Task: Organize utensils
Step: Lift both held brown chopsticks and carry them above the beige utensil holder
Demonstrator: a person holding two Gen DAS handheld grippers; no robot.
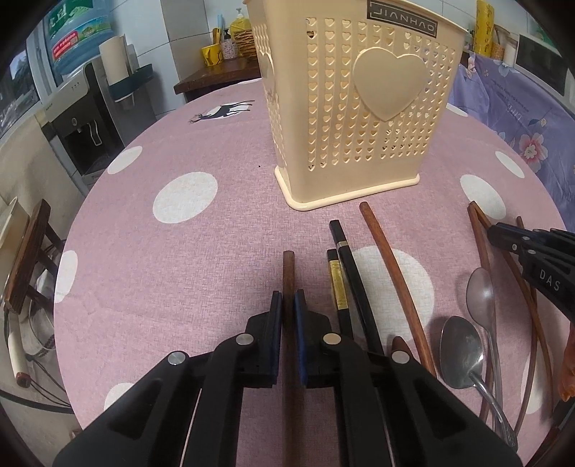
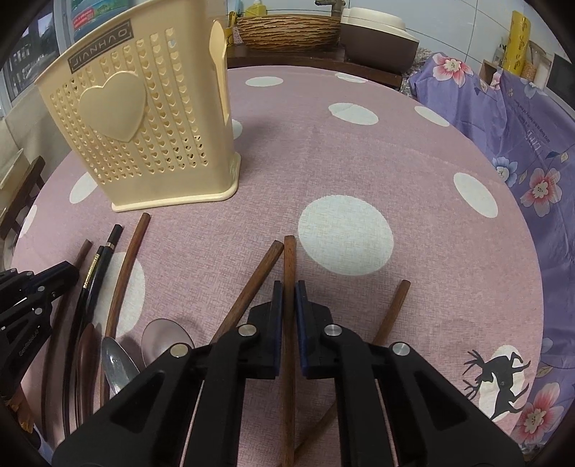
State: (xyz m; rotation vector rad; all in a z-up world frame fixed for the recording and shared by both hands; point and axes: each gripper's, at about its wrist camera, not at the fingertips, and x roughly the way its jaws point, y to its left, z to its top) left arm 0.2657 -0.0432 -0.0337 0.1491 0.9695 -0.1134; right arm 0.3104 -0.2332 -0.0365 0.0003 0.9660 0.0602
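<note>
A cream plastic utensil holder (image 1: 355,104) with heart holes stands upright on the pink dotted tablecloth (image 1: 161,251); it also shows in the right wrist view (image 2: 143,129). My left gripper (image 1: 288,301) is shut on a brown wooden chopstick (image 1: 288,266). My right gripper (image 2: 289,291) is shut on another brown wooden chopstick (image 2: 289,258). Black chopsticks (image 1: 345,258), a long wooden stick (image 1: 391,269) and two metal spoons (image 1: 463,352) lie between the grippers. Two more wooden sticks (image 2: 251,287) (image 2: 391,312) lie beside the right gripper.
A water dispenser (image 1: 86,118) stands left of the table and a wooden stool (image 1: 25,258) beside it. A purple flowered cloth (image 2: 521,143) covers furniture on the right. A woven basket (image 2: 287,30) and a rice cooker (image 2: 377,36) sit behind the table.
</note>
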